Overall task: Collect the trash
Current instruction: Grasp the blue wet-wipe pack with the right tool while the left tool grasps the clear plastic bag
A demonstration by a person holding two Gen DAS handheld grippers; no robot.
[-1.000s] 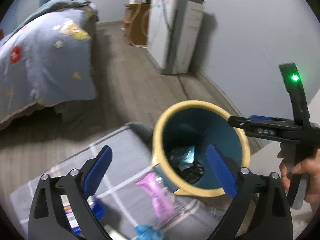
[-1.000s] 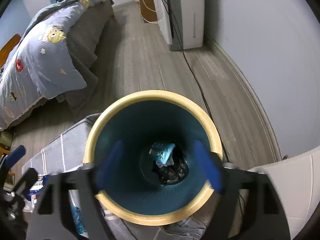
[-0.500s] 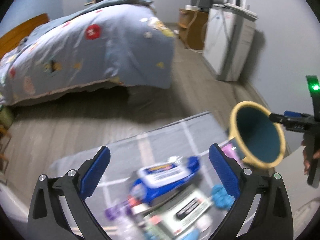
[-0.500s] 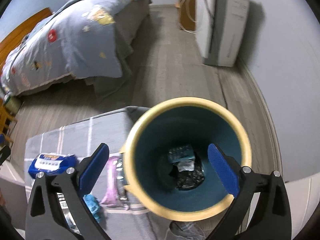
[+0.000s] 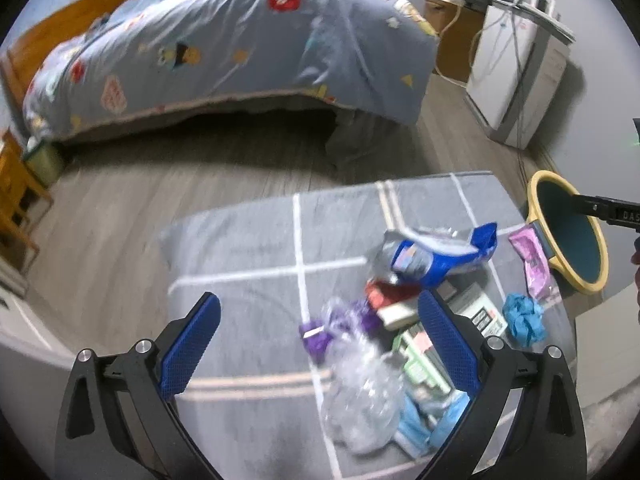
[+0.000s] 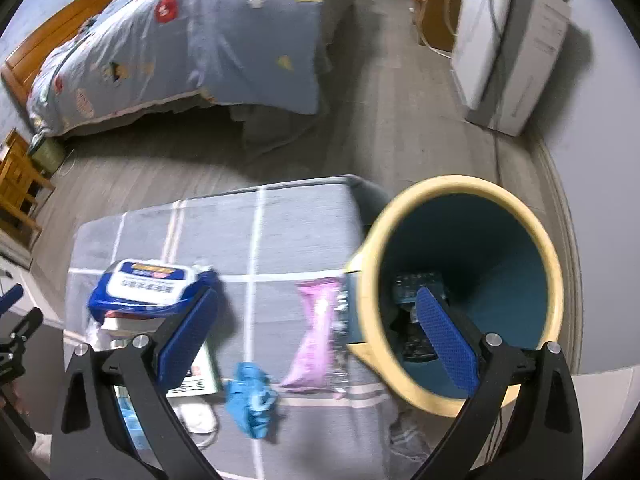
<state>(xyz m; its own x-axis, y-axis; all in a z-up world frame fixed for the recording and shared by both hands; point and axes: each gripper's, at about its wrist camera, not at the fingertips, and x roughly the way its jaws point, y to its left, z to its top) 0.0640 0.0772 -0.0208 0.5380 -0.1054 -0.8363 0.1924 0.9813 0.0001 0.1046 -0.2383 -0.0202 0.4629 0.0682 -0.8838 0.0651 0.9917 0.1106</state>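
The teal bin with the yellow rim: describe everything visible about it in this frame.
The teal bin with the yellow rim is a round, tapering container that looks like plastic, teal inside with a thick pale yellow lip. It leans on its side at the far right end of the grey checked cloth, mouth facing the right wrist camera. Dark crumpled wrappers and a bluish packet lie at its bottom. A pink wrapper lies against its left side. The open right gripper is in front of it, not holding it.

Trash heap (image 5: 400, 344) motion-blurred, labels unreadable; bin (image 6: 472, 292) contents dim, perhaps wrappers, partly behind gripper finger
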